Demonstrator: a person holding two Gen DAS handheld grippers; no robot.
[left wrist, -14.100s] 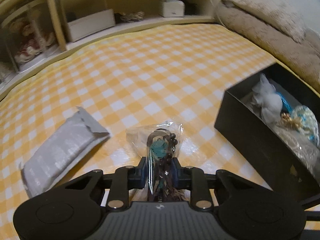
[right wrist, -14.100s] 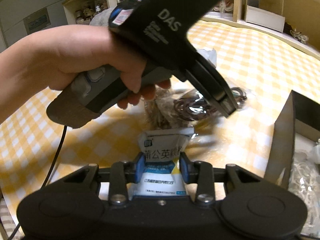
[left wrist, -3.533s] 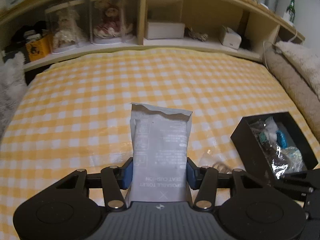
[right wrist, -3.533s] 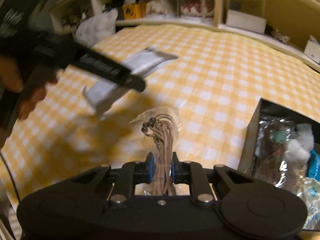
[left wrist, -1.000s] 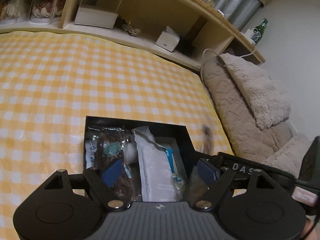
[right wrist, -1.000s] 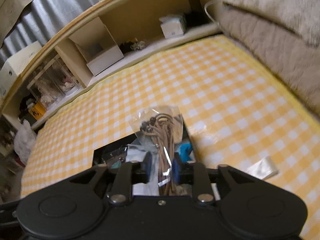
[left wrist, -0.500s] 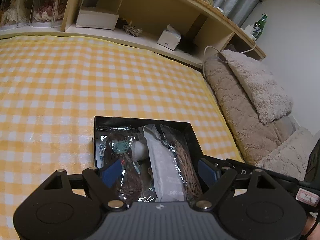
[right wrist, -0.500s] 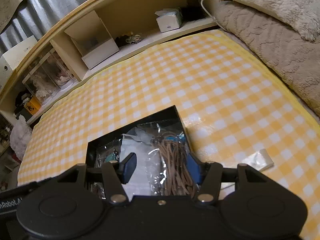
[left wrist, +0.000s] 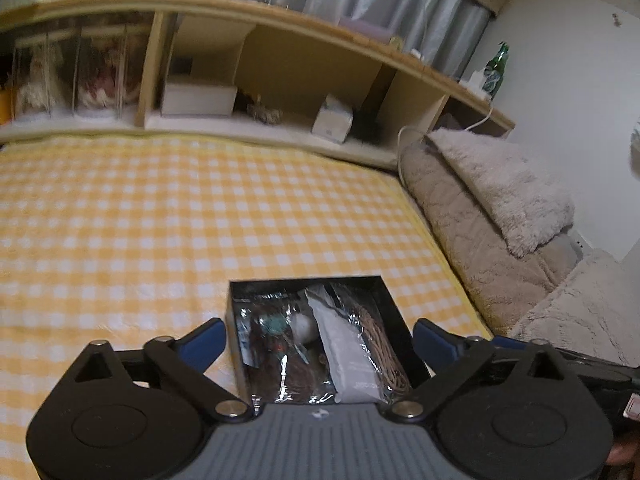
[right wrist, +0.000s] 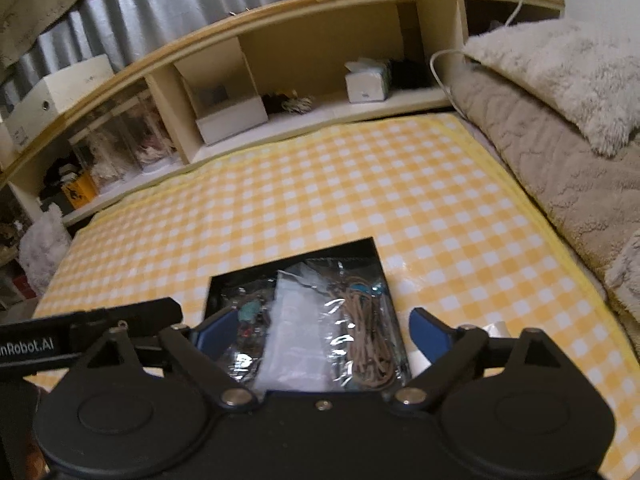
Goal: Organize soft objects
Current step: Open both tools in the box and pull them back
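Note:
A black box [left wrist: 394,312] sits on the yellow checked cloth, also in the right wrist view [right wrist: 376,252]. Inside lie a grey flat packet [left wrist: 344,356], a clear bag of tan cord [left wrist: 380,352] and a bag of dark beads with a teal piece [left wrist: 276,332]. The packet [right wrist: 292,328] and the cord bag [right wrist: 364,332] show in the right wrist view too. My left gripper [left wrist: 318,340] is open and empty above the box. My right gripper [right wrist: 320,328] is open and empty above the same box.
A wooden shelf unit [left wrist: 280,80] with small boxes runs along the far edge. Beige fluffy cushions [left wrist: 500,208] lie to the right. A small clear wrapper [right wrist: 496,328] lies on the cloth right of the box. The left gripper's body [right wrist: 80,344] shows at left.
The right gripper opened and let the cord bag drop into the box. Both grippers have since lifted and tilted up, so the box looks smaller and lower in view.

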